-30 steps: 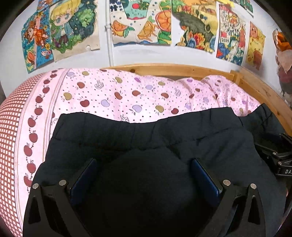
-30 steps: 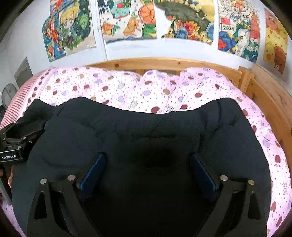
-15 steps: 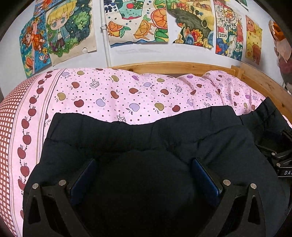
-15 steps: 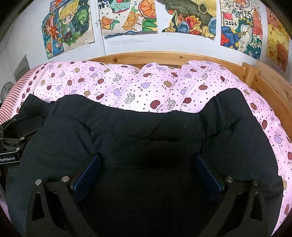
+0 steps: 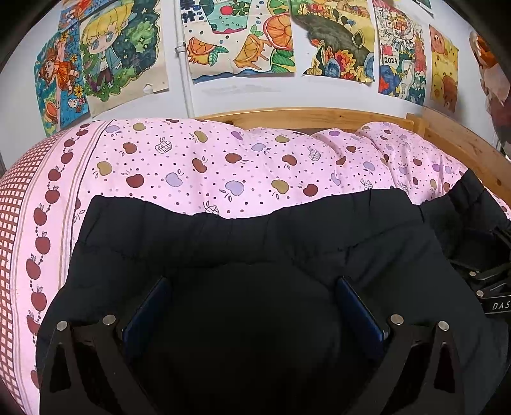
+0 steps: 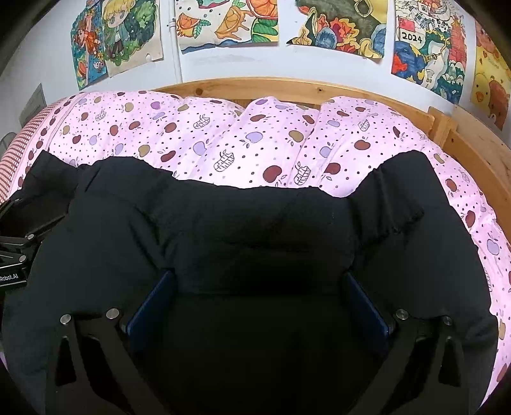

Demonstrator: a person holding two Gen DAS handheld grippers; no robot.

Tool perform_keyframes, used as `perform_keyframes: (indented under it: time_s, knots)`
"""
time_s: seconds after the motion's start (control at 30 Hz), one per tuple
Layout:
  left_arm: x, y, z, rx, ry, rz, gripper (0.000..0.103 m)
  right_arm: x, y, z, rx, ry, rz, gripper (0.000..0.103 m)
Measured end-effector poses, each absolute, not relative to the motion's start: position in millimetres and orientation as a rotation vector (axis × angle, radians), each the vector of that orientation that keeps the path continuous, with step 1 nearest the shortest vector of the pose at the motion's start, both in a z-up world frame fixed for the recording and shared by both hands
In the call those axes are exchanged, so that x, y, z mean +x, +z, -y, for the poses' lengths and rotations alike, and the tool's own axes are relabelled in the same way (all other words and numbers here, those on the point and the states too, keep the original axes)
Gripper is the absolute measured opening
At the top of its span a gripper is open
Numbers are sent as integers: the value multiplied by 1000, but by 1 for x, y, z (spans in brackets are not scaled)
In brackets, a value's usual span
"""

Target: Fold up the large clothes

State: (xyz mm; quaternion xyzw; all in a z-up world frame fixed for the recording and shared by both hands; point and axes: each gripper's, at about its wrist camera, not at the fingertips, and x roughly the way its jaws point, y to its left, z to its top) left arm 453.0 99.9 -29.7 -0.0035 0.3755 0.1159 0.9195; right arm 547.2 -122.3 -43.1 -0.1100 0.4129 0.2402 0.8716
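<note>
we see a large black padded garment point(image 5: 242, 242) with a gathered elastic edge lying spread on a puffy pink apple-print quilt point(image 5: 223, 159), which covers a pale wooden bed frame point(image 6: 287, 87). the left gripper point(image 5: 252, 306) hovers over its left part, jaws wide, with dark fabric between the blue pads point(image 5: 147, 313); we cannot tell whether they touch it. the right gripper point(image 6: 258, 300) is over the right part, its jaws having just been opening, cloth bunched between them. compared with a second ago, more quilt shows beyond the garment. bright paper drawings point(image 6: 345, 25) hang on the wall.
</note>
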Motion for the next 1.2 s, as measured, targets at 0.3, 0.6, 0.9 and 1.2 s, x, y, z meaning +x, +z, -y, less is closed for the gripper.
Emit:
perform_keyframes:
  time_s: [0.3,0.6,0.9,1.2]
  knots:
    - [452,-32,-99,3,246,-772,103,547,-44,122,-229,504,-862,102]
    - [450,-33,-97,13,253,-770,103,546,-44,123,-233,504,-858,102]
    - [441,-32,-94,18,253,-737,103,533,-39,130,-231,489,-784,102]
    - [434,-31,-91,28,262,-715,103,529,-37,134,-221,500,-765,102]
